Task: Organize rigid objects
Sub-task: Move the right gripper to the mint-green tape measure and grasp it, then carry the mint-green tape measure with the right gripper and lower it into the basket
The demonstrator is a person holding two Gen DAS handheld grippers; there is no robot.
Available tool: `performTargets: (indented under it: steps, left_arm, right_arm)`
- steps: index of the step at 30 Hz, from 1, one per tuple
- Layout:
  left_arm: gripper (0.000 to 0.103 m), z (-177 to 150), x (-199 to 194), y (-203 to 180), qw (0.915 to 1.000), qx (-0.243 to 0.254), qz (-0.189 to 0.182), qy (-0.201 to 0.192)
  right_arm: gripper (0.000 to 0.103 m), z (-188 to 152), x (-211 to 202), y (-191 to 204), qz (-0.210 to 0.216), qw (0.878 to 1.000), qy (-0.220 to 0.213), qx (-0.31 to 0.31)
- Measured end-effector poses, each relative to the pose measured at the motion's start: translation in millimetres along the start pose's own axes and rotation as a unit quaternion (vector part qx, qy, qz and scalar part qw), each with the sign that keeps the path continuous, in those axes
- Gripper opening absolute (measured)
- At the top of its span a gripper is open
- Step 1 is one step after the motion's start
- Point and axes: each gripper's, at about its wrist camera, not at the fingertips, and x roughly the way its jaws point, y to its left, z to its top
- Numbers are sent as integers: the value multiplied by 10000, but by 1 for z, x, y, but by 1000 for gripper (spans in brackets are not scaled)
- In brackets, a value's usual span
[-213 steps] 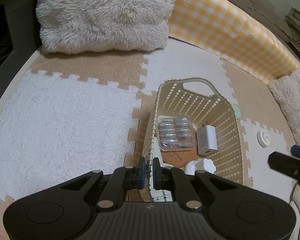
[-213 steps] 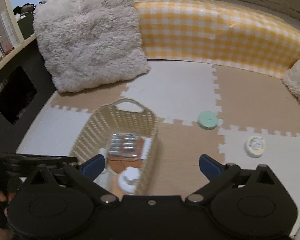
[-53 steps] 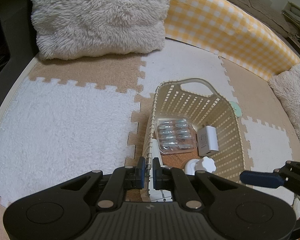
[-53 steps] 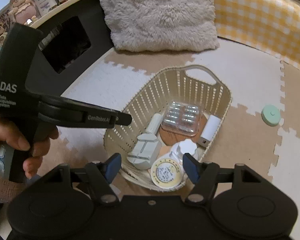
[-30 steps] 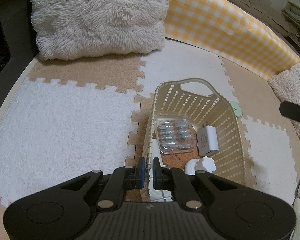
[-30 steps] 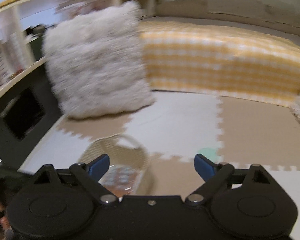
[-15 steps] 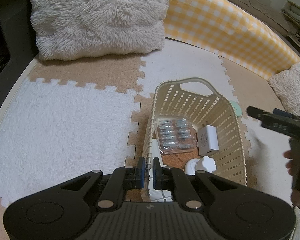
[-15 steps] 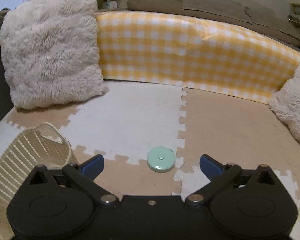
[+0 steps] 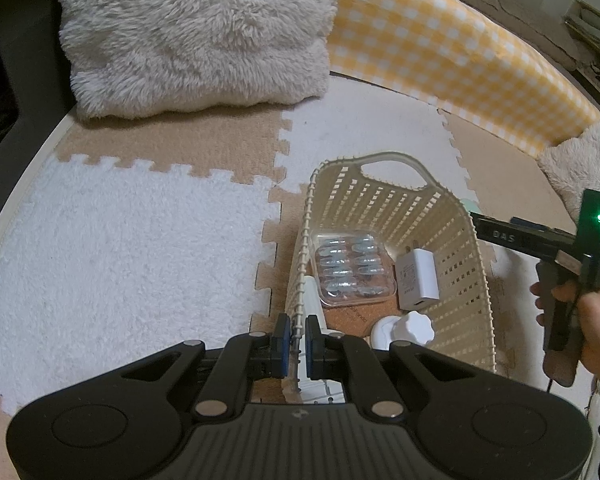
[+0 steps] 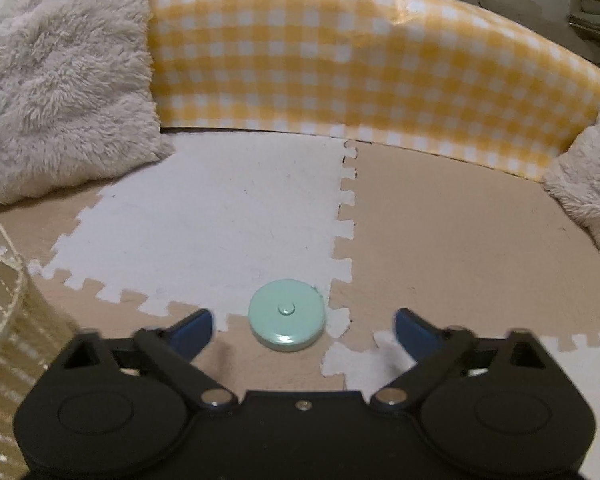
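Observation:
A cream slatted basket (image 9: 476, 248) stands on the foam mat. My left gripper (image 9: 296, 338) is shut on its near rim. Inside lie a clear blister pack (image 9: 352, 268), a white charger (image 9: 416, 280) and a white knob-shaped piece (image 9: 404, 328). A mint-green round disc (image 10: 286, 314) lies flat on the mat, right of the basket (image 10: 4, 280). My right gripper (image 10: 302, 323) hangs low just in front of the disc. Its jaws are closing with the disc between the blue fingertips (image 10: 196, 326), and they do not touch it. A hand (image 9: 592, 320) holds that gripper.
Beige and white puzzle mat tiles (image 10: 228, 216) cover the floor. A yellow checked bolster (image 10: 340, 60) bounds the far side. Fluffy cushions sit at the far left (image 10: 52, 80) and far right (image 10: 588, 192).
My right gripper swung from the basket to the right and came down close to the green disc; its jaws narrowed slightly. The left gripper kept still on the basket rim.

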Motion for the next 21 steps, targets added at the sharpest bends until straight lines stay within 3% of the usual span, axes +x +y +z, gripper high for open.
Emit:
performTargets:
  steps: [8,12,21]
  left_arm:
    - [6,0,1,0,10000,4,-2,9]
    - [6,0,3,0,10000,4,4,5]
    - [6,-1,3,-1,10000,76,55,-22]
  right_arm:
    - [70,-5,20,7,23,9999,-23,-127]
    - [51,-2,21,3,63,10000,-63,8]
    - [50,0,10,1,-7,10000,-3,84]
